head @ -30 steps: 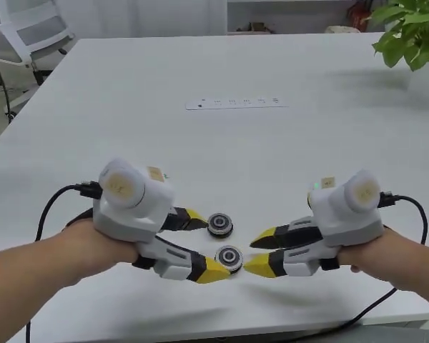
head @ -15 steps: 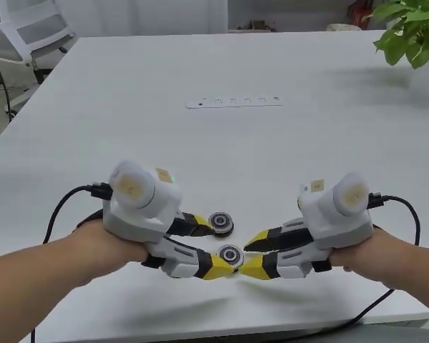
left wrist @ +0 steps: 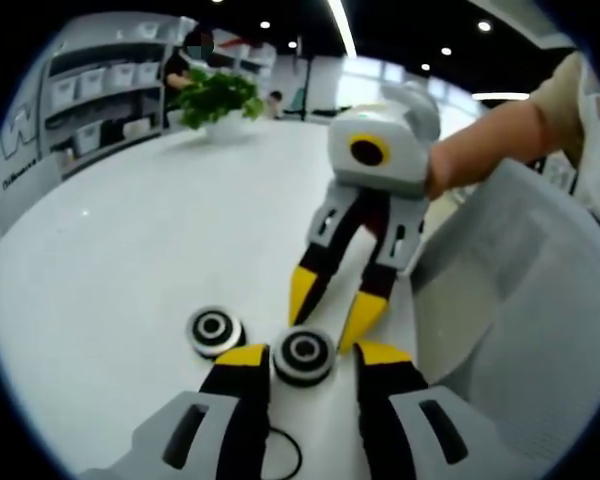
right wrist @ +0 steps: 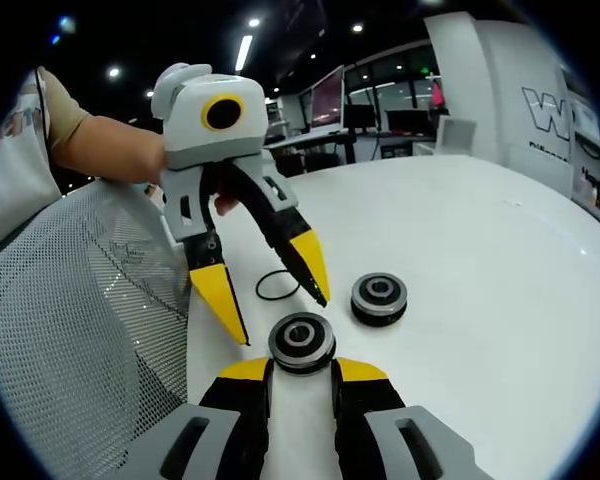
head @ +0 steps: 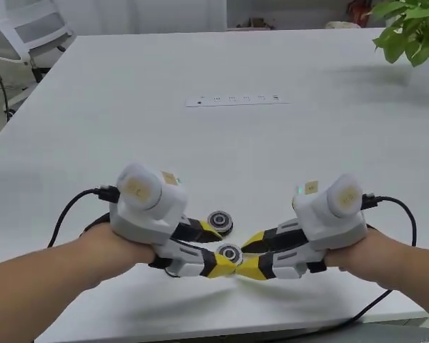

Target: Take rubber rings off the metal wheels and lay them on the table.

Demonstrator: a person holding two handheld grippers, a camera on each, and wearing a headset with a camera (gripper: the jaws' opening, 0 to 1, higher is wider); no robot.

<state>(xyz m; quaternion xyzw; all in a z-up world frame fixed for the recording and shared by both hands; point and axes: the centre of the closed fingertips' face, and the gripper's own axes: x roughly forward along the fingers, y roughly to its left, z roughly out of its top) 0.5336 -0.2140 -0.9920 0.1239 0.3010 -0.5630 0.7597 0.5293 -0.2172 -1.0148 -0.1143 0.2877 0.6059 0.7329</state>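
Two tools: left tool (head: 222, 249), right tool (head: 243, 256) | both agape | wheel (head: 229, 254) between tips

Wheel (right wrist: 301, 342) — glossy metal; table (head: 307, 143) matt.

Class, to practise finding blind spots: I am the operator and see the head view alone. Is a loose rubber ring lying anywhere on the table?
Observer: Yes. The right gripper view shows one thin black ring lying flat on the table, just behind the jaws of the left gripper.
Operator: Are the left jaws shut on the near wheel?
Observer: No. In the left gripper view the near wheel sits between them, with a gap between it and the jaw on that view's right.
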